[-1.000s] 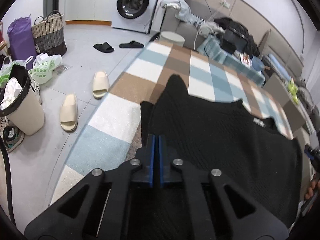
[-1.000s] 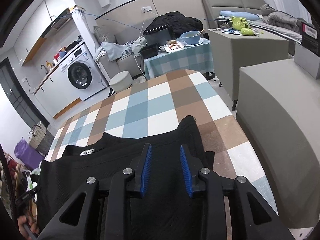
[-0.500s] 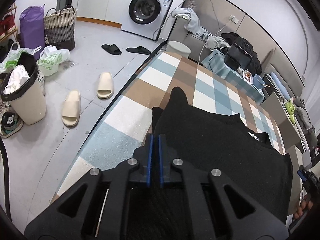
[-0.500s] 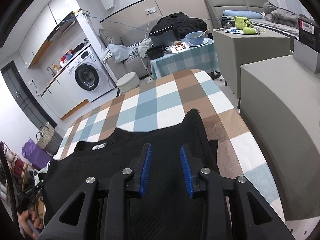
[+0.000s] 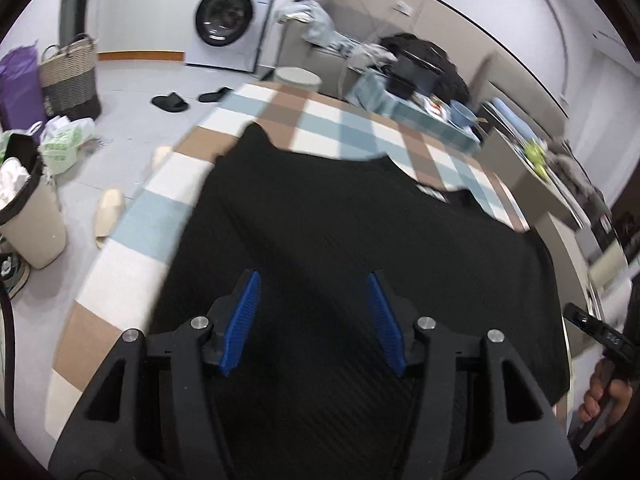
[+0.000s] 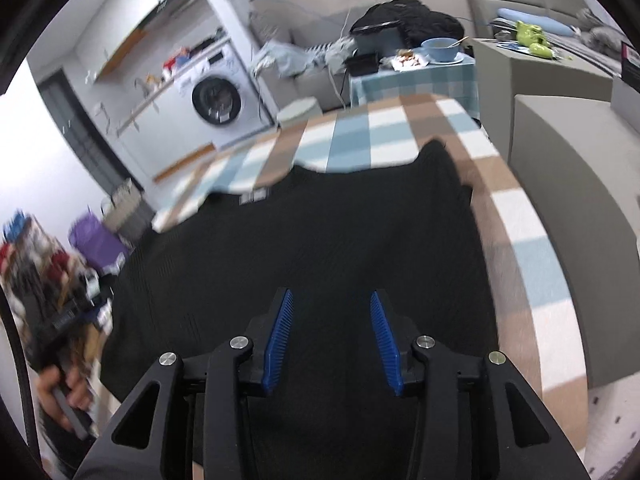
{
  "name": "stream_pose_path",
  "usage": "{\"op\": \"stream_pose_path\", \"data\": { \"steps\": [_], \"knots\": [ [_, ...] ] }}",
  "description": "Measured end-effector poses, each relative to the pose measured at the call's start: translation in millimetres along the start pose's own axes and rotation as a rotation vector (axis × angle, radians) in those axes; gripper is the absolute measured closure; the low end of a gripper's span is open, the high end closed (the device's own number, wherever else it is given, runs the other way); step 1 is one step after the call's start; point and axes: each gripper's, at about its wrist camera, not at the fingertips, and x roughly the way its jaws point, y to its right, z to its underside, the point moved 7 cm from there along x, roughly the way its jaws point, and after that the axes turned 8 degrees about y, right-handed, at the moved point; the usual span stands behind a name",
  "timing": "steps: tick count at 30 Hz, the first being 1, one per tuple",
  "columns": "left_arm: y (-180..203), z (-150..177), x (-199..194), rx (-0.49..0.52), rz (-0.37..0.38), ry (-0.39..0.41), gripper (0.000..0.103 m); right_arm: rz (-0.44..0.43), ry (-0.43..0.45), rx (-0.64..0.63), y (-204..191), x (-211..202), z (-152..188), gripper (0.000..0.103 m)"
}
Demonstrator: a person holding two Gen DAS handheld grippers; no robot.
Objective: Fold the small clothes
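We see a black ribbed knit garment [image 5: 360,220] spread flat on the table covered in a brown, blue and white checked cloth [image 5: 168,184], its neck label toward the far edge and 1 sleeve tip reaching out over the checks. From the left wrist view, our left gripper [image 5: 312,312], black with 2 blue ribbed pads, hangs over the near part of the garment with its jaws apart; they have just been opening, and nothing is pinched between them, only the cloth lying below. From the right wrist view, our right gripper [image 6: 331,328] hangs over the same garment, also parted; its jaws have just been opening too, and no fabric sits between the pads. Both pictures are blurred, so we cannot tell whether either gripper's tips touch the knit.

At the right edge of the left view a hand [image 5: 604,392] grasps the other gripper's handle. Beyond the table stand a white front-loading washing machine [image 5: 228,20] and a woven basket [image 5: 70,76] on the pale floor.
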Motion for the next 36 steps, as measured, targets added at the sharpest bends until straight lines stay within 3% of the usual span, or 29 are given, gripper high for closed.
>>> {"op": "stream_pose_path", "data": {
  "steps": [3, 8, 17, 20, 24, 29, 33, 36],
  "knots": [
    [17.1, 17.6, -0.6, 0.039, 0.024, -0.027, 0.048, 0.0, -0.043, -0.029, -7.5, 4.0, 23.5, 0.055],
    [38.5, 45.1, -1.3, 0.095, 0.069, -0.072, 0.048, -0.007, -0.081, -0.074, -22.5, 7.1, 49.9, 0.055],
    [49.5, 69.1, -7.9, 0.219, 0.043, -0.09, 0.045, -0.079, -0.128, -0.225, -70.5, 27.5, 67.6, 0.055],
    [51.4, 74.9, -7.7, 0.234, 0.044, -0.107, 0.045, -0.057, -0.138, -0.238, -63.7, 31.8, 72.7, 0.054],
    [55.9, 83.3, -7.8, 0.249, 0.055, -0.13, 0.045, -0.019, -0.117, -0.27, -48.6, 21.1, 74.6, 0.043],
    [60.9, 88.0, -10.6, 0.276, 0.063, -0.136, 0.044, 0.05, -0.105, -0.237, -17.7, 3.1, 80.4, 0.043],
    [69.0, 90.1, -17.6, 0.293, 0.085, -0.14, 0.044, 0.086, -0.099, -0.232, -17.8, -7.2, 80.2, 0.042],
    [84.6, 93.9, -25.8, 0.314, 0.126, -0.136, 0.044, -0.028, -0.091, -0.286, -51.5, -11.7, 83.8, 0.042]
  ]
}}
